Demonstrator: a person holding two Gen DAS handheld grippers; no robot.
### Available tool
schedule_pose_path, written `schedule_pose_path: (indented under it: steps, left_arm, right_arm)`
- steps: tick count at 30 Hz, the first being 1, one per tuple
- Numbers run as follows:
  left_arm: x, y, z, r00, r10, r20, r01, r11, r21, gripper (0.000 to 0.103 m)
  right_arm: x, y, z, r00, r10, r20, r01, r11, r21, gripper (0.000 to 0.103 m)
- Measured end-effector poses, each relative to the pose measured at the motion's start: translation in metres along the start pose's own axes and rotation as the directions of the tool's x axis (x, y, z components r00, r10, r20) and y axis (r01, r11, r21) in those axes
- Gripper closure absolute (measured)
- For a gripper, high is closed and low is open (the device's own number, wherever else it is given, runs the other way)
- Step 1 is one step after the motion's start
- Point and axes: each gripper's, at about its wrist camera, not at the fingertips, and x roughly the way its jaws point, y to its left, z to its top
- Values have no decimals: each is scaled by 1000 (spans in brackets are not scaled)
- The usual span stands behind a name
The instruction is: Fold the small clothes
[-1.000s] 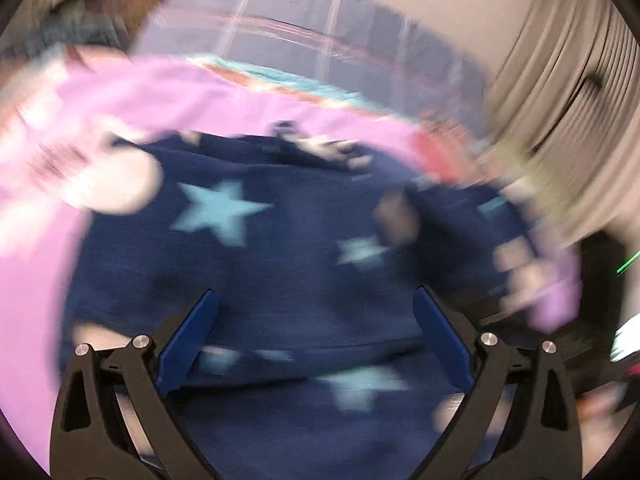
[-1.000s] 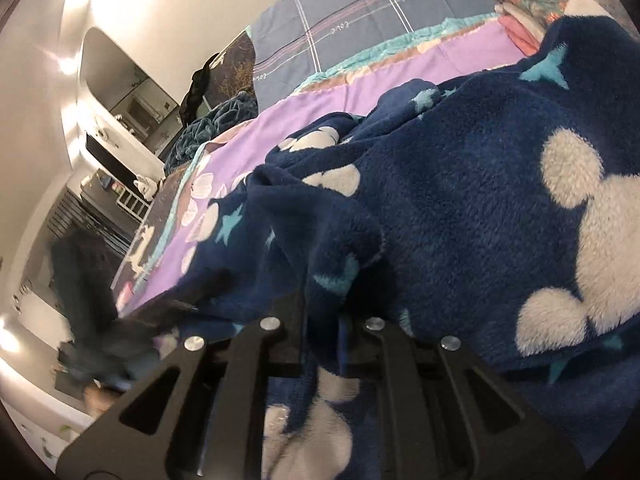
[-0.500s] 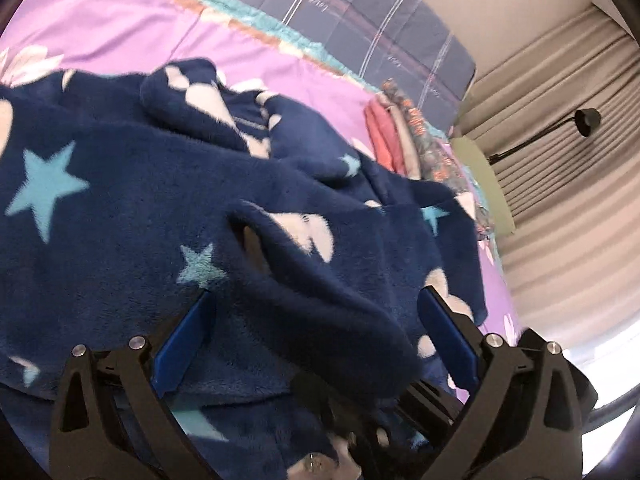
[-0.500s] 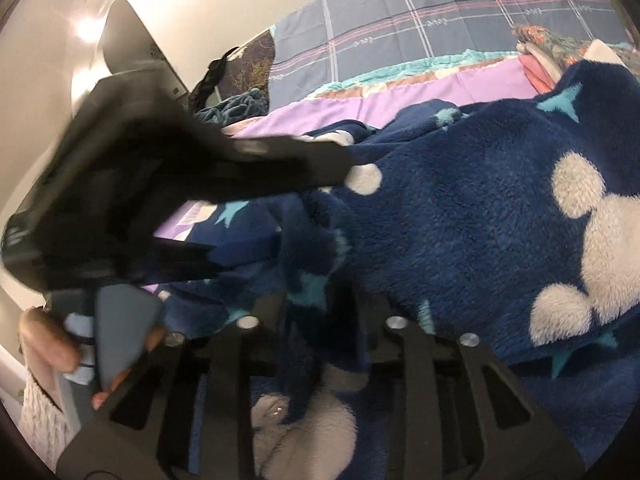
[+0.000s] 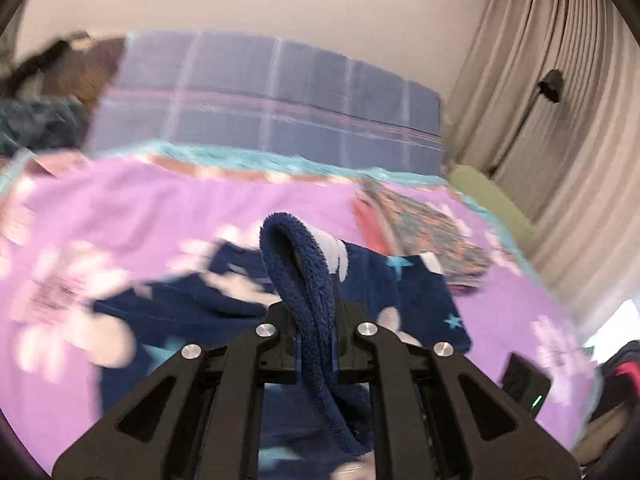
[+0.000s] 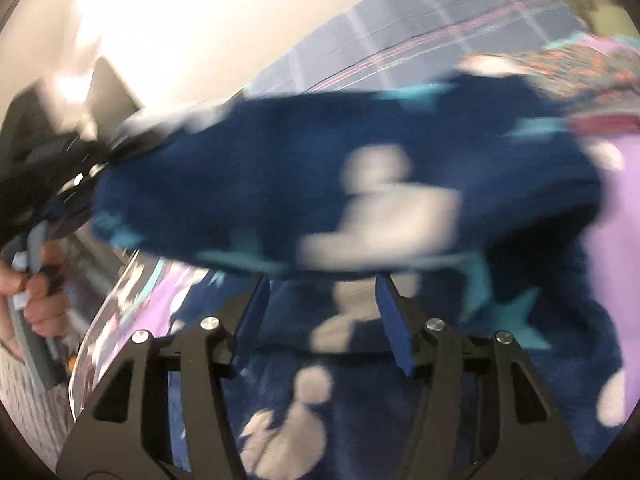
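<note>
The navy fleece garment (image 5: 308,280) lay mostly on the purple bedspread (image 5: 160,208), one edge pinched tight in the left gripper (image 5: 314,320), probably to carry a fold over. The right gripper (image 6: 320,312) was opening, nothing clamped between its pads.

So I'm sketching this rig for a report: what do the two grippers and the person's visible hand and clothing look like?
Both are matte black with angular cut-out finger arms and silver screw heads. The right gripper has dark blue flat pads on its fingers. The left gripper shows the same black frame and silver screws; its pads are mostly hidden. In the right wrist view, a hand grips a grey handle, with a light knitted garment below it.
</note>
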Motion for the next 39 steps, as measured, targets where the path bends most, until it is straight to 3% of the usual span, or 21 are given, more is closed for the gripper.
schedule_pose_path:
  steps: [3, 5, 9, 10, 11, 13, 15, 16, 19, 21, 22, 24, 25, 26, 27, 28, 29, 30, 33, 35, 39]
  left_arm:
    - [-14, 32, -1, 989, 147, 13, -147, 989, 16, 93]
    - [-13, 63, -7, 976, 217, -23, -217, 976, -8, 92]
    - [14, 114, -33, 942, 310, -126, -320, 945, -67, 84]
    - [24, 125, -43, 918, 365, -154, -378, 924, -60, 72]
    - [31, 133, -51, 892, 419, -171, -433, 900, -50, 53]
    - [35, 143, -64, 861, 478, -175, -493, 869, -49, 41]
    - [32, 143, -69, 878, 447, -171, -464, 883, -74, 41]
    - [27, 138, -73, 900, 408, -156, -424, 902, -85, 41]
    - [20, 117, -80, 932, 344, -110, -350, 936, -44, 40]
    - [30, 102, -87, 947, 293, -129, -298, 954, -17, 40]
    - [36, 97, -91, 951, 272, -144, -277, 961, -12, 40]
    - [58, 87, -101, 945, 274, -178, -275, 961, 21, 34]
    - [69, 79, -107, 932, 320, -168, -314, 947, 64, 22]
    - [75, 74, -112, 924, 351, -153, -338, 936, 103, 15]
    - [82, 68, -116, 909, 391, -147, -369, 916, 157, 14]
    - [86, 66, -117, 901, 409, -145, -383, 907, 177, 13]
    - [85, 65, -116, 898, 416, -142, -390, 903, 180, 13]
    - [84, 66, -117, 898, 417, -139, -391, 902, 180, 13]
    - [82, 75, -116, 912, 384, -142, -365, 920, 147, 12]
    - [77, 70, -118, 912, 385, -142, -365, 919, 150, 12]
    - [66, 64, -117, 917, 374, -138, -351, 921, 168, 12]
  right_arm:
    - [11, -22, 1, 993, -101, -59, 107, 990, 95, 49]
    - [17, -34, 0, 991, -92, -92, 106, 982, 156, 52]
    - [19, -22, -2, 988, -126, -89, 132, 989, 66, 40]
    - [21, -19, -2, 987, -131, -90, 135, 990, 46, 38]
    - [22, -17, -2, 987, -132, -90, 135, 990, 31, 34]
    - [22, -12, -5, 986, -140, -92, 142, 990, 13, 34]
    - [20, -9, -8, 984, -146, -103, 148, 989, 9, 34]
    - [15, -4, -7, 981, -152, -118, 153, 988, -1, 34]
    - [-2, 13, -9, 975, -174, -139, 166, 984, -66, 43]
    - [-16, 31, -7, 980, -170, -104, 152, 976, -156, 67]
    - [-20, 36, -4, 980, -183, -79, 166, 968, -188, 71]
    - [-26, 43, 4, 972, -235, 2, 228, 943, -243, 73]
    - [-22, 40, 9, 950, -312, 26, 307, 915, -260, 73]
    - [-13, 33, 10, 928, -374, 7, 362, 893, -268, 73]
    - [5, 18, 9, 890, -453, -55, 421, 861, -284, 75]
    - [22, -4, 4, 870, -475, -136, 424, 859, -289, 75]
    - [21, -20, 2, 897, -416, -148, 376, 896, -238, 75]
    - [15, -22, 4, 906, -394, -151, 360, 909, -210, 75]
    - [11, -13, -3, 896, -427, -122, 385, 884, -266, 75]
    - [11, -9, -6, 891, -441, -110, 397, 873, -284, 74]
    - [9, -16, -2, 903, -413, -118, 373, 891, -261, 73]
